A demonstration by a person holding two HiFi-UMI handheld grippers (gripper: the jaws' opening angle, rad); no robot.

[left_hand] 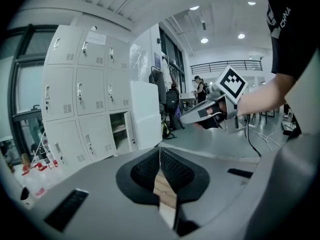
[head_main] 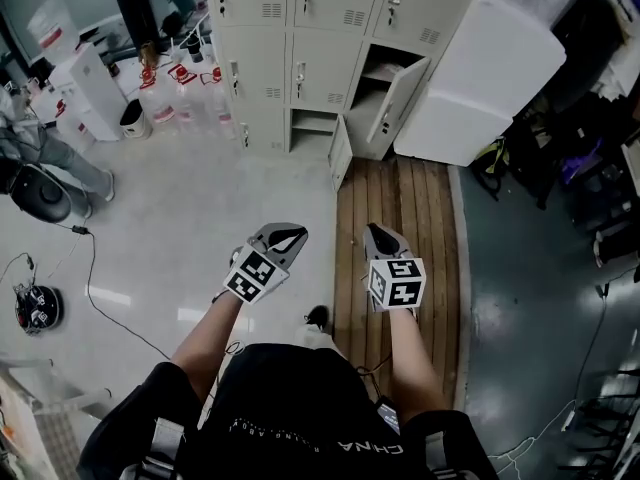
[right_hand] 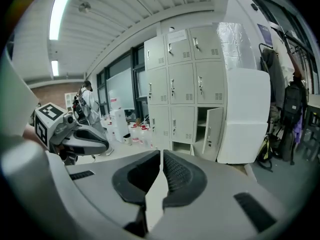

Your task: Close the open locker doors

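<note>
Head view: you stand well back from the lockers [head_main: 300,63], left gripper [head_main: 288,236] and right gripper [head_main: 380,232] both pinched together on nothing, one open door [head_main: 400,100] swung out from the lockers' right column, a smaller open door [head_main: 340,156] at their bottom middle.

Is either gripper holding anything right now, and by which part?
Nothing is held. The left gripper and the right gripper are both shut on empty air, away from the lockers.
</note>
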